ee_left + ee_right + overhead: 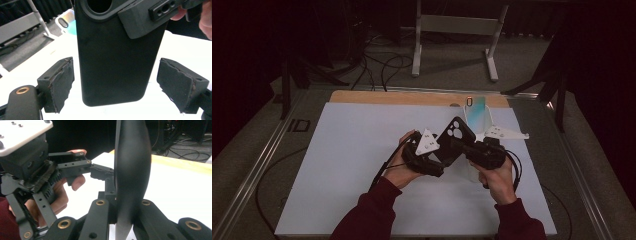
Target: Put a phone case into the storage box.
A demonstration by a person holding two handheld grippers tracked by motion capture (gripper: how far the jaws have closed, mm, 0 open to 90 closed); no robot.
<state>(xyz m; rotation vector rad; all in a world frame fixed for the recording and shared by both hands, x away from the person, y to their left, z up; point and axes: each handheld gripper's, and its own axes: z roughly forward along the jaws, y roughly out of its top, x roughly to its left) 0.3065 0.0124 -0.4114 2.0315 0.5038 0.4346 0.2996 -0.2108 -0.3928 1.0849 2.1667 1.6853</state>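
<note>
Dark red sleeves come in from the near edge of the white surface (362, 165), each hand carrying a gripper. Over the middle of the surface, the right gripper (125, 220) has its fingers clamped on the thin edges of a black phone case (455, 140), holding it upright with the camera cutout on top. Just left of it, the left gripper (117, 85) has its fingers (60, 82) spread wide either side of the case's lower end, not touching. A phone (475, 111) lies farther off, towards the far right
</note>
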